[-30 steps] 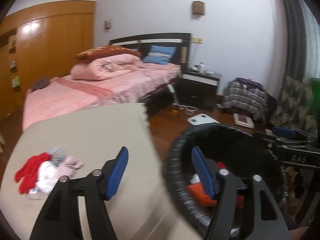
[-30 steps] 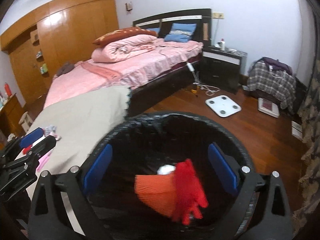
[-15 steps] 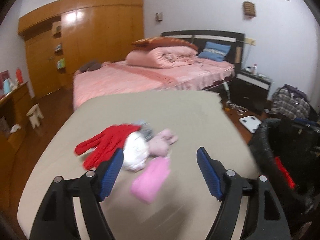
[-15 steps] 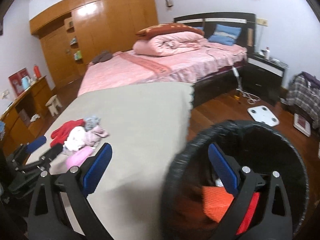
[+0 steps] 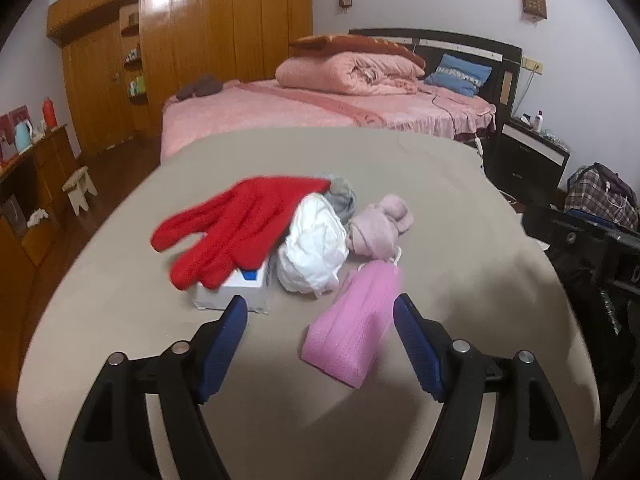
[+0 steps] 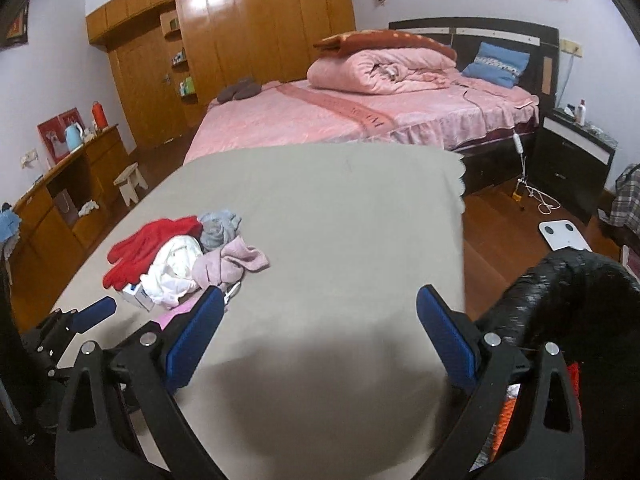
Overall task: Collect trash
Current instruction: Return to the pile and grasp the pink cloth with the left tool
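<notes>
A pile of trash lies on the beige table (image 5: 460,208): a red glove (image 5: 236,224) over a small white and blue box (image 5: 236,288), a crumpled white wad (image 5: 314,248), a grey rag (image 5: 342,196), a pale pink sock (image 5: 380,224) and a pink mesh pouch (image 5: 356,328). My left gripper (image 5: 320,320) is open just above the table, its jaws to either side of the pouch's near end. My right gripper (image 6: 318,312) is open and empty over the table's right part. The black trash bin (image 6: 568,292) stands off the table's right edge, with orange and red items inside.
A pink bed (image 6: 380,112) with a rolled quilt stands behind the table. Wooden wardrobes (image 5: 200,40) line the back wall. A dresser (image 6: 68,184) and stool (image 6: 130,176) stand on the left, a black nightstand (image 6: 576,156) and a white scale (image 6: 564,234) on the right.
Both grippers swung left from over the trash bin to the table. The left gripper has closed in on the trash pile, now at the pink pouch. Both stayed open.
</notes>
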`<state>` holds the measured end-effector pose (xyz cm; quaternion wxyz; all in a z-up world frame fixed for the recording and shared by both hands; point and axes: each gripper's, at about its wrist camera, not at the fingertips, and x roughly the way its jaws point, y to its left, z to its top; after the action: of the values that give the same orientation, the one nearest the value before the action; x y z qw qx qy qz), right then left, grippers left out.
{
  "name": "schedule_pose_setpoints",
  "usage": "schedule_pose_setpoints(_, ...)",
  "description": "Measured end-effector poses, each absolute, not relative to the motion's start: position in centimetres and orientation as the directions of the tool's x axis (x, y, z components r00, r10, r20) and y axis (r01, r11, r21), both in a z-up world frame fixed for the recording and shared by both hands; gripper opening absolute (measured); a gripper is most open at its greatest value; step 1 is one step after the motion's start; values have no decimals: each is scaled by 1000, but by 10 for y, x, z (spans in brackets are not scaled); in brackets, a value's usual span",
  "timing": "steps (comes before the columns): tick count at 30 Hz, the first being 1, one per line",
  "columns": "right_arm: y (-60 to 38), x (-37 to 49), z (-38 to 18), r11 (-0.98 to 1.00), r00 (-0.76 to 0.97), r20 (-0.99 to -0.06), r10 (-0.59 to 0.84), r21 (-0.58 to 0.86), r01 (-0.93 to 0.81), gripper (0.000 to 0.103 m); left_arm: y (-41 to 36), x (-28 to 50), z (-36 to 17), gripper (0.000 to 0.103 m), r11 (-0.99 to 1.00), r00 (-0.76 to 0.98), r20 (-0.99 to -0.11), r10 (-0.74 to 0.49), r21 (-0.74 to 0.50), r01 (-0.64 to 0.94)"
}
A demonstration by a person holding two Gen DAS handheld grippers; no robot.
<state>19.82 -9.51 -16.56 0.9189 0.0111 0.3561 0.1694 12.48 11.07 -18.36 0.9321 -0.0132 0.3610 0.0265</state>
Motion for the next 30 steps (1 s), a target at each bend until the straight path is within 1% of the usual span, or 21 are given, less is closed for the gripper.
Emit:
schedule_pose_setpoints(4, -91, 203, -176, 941, 676, -664, 321, 144, -306, 94, 112, 133, -193, 72, 998, 709, -705, 27, -20, -58)
schedule_pose_setpoints(9, -92, 208, -183, 941, 668, -671, 321, 149, -303, 94, 110, 141, -204, 60, 999, 661, -751, -2, -35, -37)
schedule_pose_setpoints(11, -93, 209, -184, 942, 666, -674, 321, 152, -301, 94, 109, 144, -207, 57, 999, 645, -764, -13, -42, -30)
schedule_pose_setpoints(13, -93, 209, -185, 941, 665, -674, 322, 153, -300, 94, 107, 144, -207, 51, 999, 645, -764, -22, -44, -18)
schedule_pose_setpoints(15, -93, 210, -186, 941, 663, -676, 322, 154, -300, 94, 103, 143, -207, 37, 999, 646, -763, -30, -37, 2)
schedule_pose_setpoints(16, -93, 210, -186, 941, 662, -677, 322, 155, -300, 94, 102, 143, -207, 32, 999, 647, -762, -34, -35, 10)
schedule_pose_setpoints(18, -93, 209, -186, 941, 662, -677, 322, 154, -300, 94, 101, 142, -206, 21, 999, 649, -759, -44, -37, 25)
schedule_pose_setpoints(20, -93, 210, -186, 941, 662, -677, 322, 155, -300, 94, 100, 142, -203, 16, 998, 654, -754, -60, -51, 32)
schedule_pose_setpoints(22, -93, 209, -185, 942, 666, -674, 320, 150, -301, 94, 101, 138, -199, 14, 997, 667, -741, -72, -65, 35)
schedule_pose_setpoints(26, -97, 210, -178, 943, 678, -663, 318, 149, -297, 94, 99, 129, -183, 14, 994, 698, -708, -104, -98, 49)
schedule_pose_setpoints(30, -101, 211, -170, 946, 690, -652, 315, 153, -287, 94, 96, 123, -166, 14, 993, 725, -679, -115, -101, 63)
